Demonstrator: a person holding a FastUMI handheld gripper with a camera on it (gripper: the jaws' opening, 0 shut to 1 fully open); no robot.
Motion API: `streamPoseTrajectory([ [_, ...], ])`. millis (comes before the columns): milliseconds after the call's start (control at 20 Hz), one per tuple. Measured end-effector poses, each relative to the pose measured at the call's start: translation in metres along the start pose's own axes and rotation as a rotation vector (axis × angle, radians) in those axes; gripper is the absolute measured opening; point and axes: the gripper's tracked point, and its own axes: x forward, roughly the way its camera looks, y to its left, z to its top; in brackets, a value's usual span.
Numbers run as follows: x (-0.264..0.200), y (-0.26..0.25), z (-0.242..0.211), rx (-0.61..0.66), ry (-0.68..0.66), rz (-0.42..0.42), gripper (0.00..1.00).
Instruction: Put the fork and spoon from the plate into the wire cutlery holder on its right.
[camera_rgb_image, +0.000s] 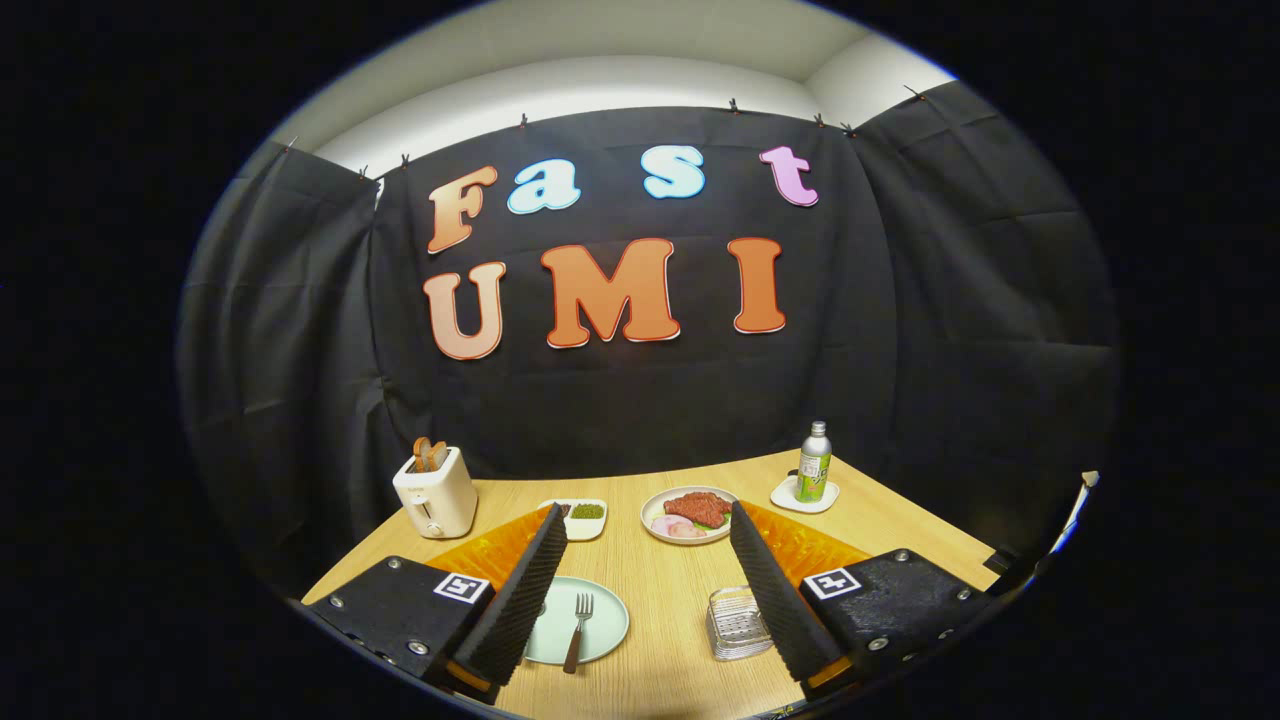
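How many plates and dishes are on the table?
4: pale green plate with the fork by the left finger, food plate beyond the fingers, small divided dish beside it, saucer under the bottle. Open gripper may hide more.

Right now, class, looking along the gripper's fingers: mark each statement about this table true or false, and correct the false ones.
1. The gripper is shut on the fork. False: its fingers stand wide open, holding nothing.
2. The fork lies on the pale green plate. True.
3. The wire cutlery holder sits left of that plate. False: it sits to its right.
4. Slices of toast stick up from the toaster. True.
5. The bottle lies on its side. False: it stands upright on a white coaster.
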Motion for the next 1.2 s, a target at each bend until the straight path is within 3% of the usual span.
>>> streamPoseTrajectory([
  [500,0.034,0.048,-0.069,-0.049,0.142,0.038,0.98],
  [850,0.064,0.067,-0.179,-0.113,0.334,0.049,0.99],
  [1200,0.08,0.075,-0.251,-0.118,0.481,0.087,0.97],
])
